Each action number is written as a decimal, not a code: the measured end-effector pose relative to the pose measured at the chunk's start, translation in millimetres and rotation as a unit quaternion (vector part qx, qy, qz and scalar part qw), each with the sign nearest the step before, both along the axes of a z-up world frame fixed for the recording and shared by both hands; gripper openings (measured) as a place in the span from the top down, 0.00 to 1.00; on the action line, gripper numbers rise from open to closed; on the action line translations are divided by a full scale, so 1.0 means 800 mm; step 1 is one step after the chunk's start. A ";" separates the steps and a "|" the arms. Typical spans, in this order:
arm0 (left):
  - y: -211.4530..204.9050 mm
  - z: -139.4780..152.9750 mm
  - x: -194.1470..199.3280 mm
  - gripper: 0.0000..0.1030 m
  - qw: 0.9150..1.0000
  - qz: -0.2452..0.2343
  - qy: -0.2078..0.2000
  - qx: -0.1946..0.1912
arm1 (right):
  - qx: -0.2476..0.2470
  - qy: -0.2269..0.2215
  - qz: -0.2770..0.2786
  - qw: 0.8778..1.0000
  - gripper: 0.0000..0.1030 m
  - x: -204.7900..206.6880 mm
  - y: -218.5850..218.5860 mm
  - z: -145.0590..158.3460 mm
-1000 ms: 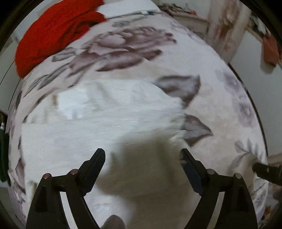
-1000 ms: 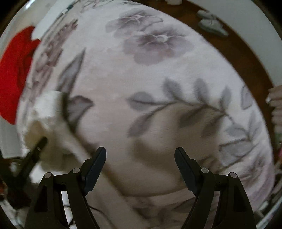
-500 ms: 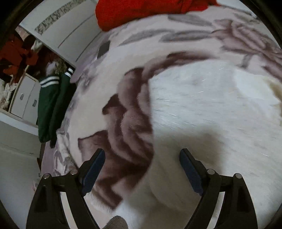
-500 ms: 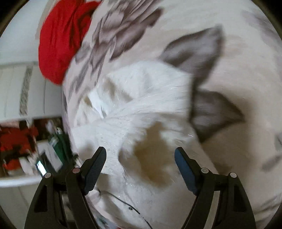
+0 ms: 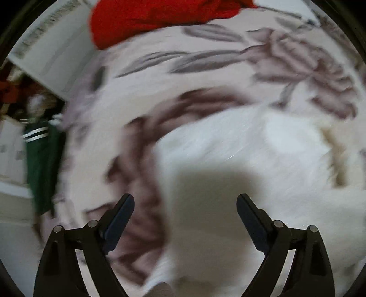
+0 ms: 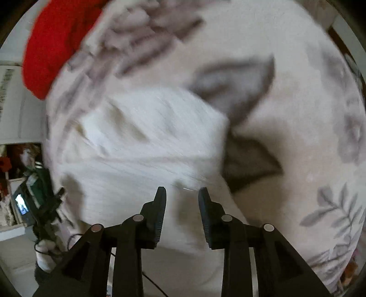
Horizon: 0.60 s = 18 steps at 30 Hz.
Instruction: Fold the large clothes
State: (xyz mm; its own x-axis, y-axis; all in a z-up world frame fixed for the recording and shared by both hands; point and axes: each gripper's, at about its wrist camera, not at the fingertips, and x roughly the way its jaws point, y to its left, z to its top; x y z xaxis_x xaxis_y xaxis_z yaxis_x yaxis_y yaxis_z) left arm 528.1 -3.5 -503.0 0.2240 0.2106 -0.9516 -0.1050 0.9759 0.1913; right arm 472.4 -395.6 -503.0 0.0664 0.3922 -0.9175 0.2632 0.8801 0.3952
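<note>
My left tool (image 5: 185, 211) opening wide above white garment (image 5: 263, 160) | my right tool (image 6: 182, 197) closing, garment edge between fingers, grip unclear | garment on floral bed (image 6: 297, 114)

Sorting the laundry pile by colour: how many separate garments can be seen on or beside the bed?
3. A white garment lies mid-blanket under both grippers; a red one is bunched at the bed's far end; a green one with white stripes hangs off to the left. More may be hidden.
</note>
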 end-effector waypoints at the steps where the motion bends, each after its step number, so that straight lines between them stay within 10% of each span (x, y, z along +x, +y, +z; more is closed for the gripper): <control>1: -0.009 -0.010 0.027 0.10 1.000 -0.005 0.016 -0.022 | 0.007 -0.003 0.009 1.000 0.60 0.014 0.010 0.005; 6: -0.048 -0.101 0.114 0.12 0.993 -0.055 0.104 -0.014 | -0.007 0.008 0.076 0.997 0.60 0.107 0.095 -0.034; 10: -0.079 -0.126 0.127 0.79 0.990 -0.107 0.078 0.048 | -0.011 0.032 0.111 0.993 0.57 0.145 0.141 -0.090; 12: -0.081 -0.121 0.127 0.93 0.991 -0.110 0.057 0.056 | -0.010 0.054 0.127 0.990 0.57 0.152 0.158 -0.112; 14: -0.080 -0.117 0.126 0.94 0.991 -0.113 0.045 0.052 | -0.029 0.056 0.131 0.989 0.58 0.154 0.167 -0.122; 16: -0.079 -0.110 0.126 0.95 0.991 -0.118 0.029 0.053 | -0.042 0.035 0.131 0.990 0.89 0.156 0.173 -0.116; 18: -0.077 -0.098 0.128 0.95 0.991 -0.119 0.013 0.053 | -0.053 0.015 0.113 0.992 0.93 0.160 0.169 -0.101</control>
